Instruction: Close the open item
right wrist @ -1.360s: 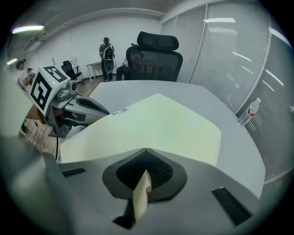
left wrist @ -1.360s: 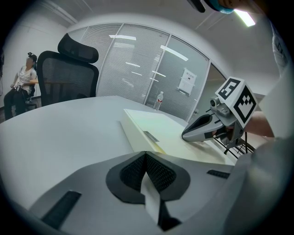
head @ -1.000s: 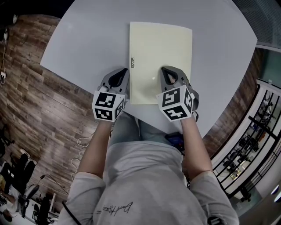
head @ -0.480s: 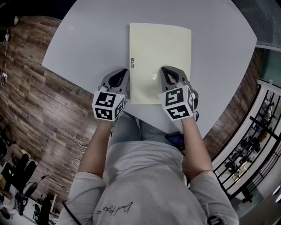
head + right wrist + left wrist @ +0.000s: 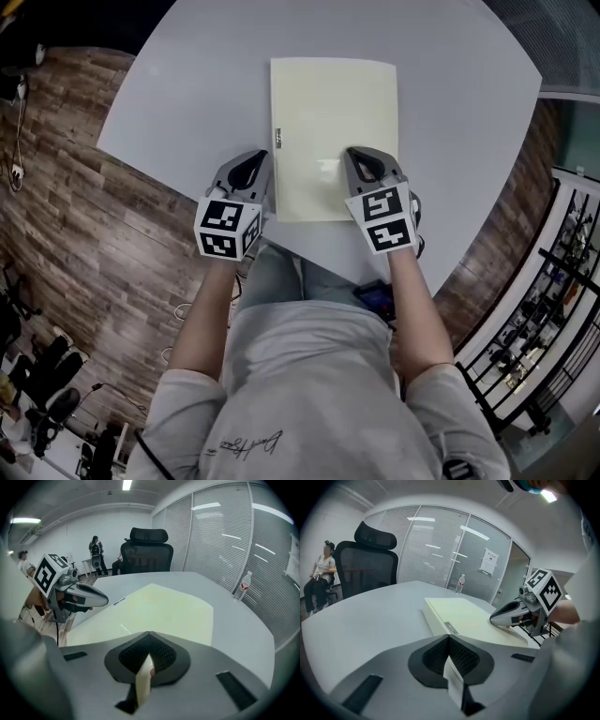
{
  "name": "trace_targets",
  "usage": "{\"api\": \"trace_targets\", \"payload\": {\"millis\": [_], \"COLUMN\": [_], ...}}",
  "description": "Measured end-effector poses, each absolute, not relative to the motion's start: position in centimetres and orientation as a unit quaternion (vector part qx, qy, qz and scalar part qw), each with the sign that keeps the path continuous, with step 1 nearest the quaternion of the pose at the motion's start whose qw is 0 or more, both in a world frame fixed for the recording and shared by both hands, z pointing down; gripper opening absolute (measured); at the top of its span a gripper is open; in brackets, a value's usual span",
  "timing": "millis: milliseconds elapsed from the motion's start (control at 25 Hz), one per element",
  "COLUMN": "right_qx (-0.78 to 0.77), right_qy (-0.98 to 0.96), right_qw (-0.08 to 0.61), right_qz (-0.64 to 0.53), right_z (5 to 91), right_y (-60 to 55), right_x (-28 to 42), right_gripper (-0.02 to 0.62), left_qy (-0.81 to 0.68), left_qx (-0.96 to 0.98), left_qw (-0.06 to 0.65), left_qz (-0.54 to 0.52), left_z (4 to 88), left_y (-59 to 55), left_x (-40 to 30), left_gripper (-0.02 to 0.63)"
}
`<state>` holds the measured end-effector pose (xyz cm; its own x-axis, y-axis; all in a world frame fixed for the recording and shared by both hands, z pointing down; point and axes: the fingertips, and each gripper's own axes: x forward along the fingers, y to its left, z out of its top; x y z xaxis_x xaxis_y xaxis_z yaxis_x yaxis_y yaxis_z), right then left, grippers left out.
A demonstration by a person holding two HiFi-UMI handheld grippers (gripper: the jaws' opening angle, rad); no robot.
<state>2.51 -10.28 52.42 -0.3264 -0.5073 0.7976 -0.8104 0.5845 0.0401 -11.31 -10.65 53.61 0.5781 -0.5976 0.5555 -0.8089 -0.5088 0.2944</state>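
Grey bench (image 5: 178, 89) fills the upper part of the head view, wood floor (image 5: 75, 234) around it. Pale yellow folder (image 5: 333, 122) lies flat and closed on the bench, near its front edge, spine side on the person's left. Black office chair (image 5: 365, 557) stands at the bench's far side, and a seated person (image 5: 319, 576) is well behind it by the wall. Left claw (image 5: 259, 159) sits on the bench just beside the folder's spine edge, near corner; its jaws are pressed together with nothing between them. Right claw (image 5: 356, 157) is over the folder's near right part, tip at the cover and seemingly touching it; jaws also together, holding nothing. Water bottle (image 5: 242, 587) stands upright on the bench, well apart from the folder on the far side. Small label strip (image 5: 278, 137) on the spine edge; print too small to read. Versus half a second ago almost nothing differs: folder already flat and closed then, both claws in the same spots against it and both closed; only the head view's framing has shifted a little, so folder and bench sit slightly further left in frame.
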Motion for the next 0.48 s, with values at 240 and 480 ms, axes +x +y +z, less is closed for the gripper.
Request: {"api": "trace_targets", "payload": {"millis": [240,480], "right_qx": [0.425,0.442], "right_qy": [-0.799,-0.802], "right_qw": [0.374,0.346], "right_qz": [0.203,0.202], "right_z": [51.5,49.5], "right_y": [-9.4,-8.7], "right_x": [3.6,5.0], "right_gripper": [0.014,0.014], "left_qy": [-0.419,-0.412], "left_qx": [0.849,0.857], "left_qw": [0.259,0.249], "left_qz": [0.194,0.185], "left_z": [52.2,50.0], "left_y": [-10.4,-10.2], "left_x": [-11.3,-10.2], "left_gripper": [0.009,0.009]}}
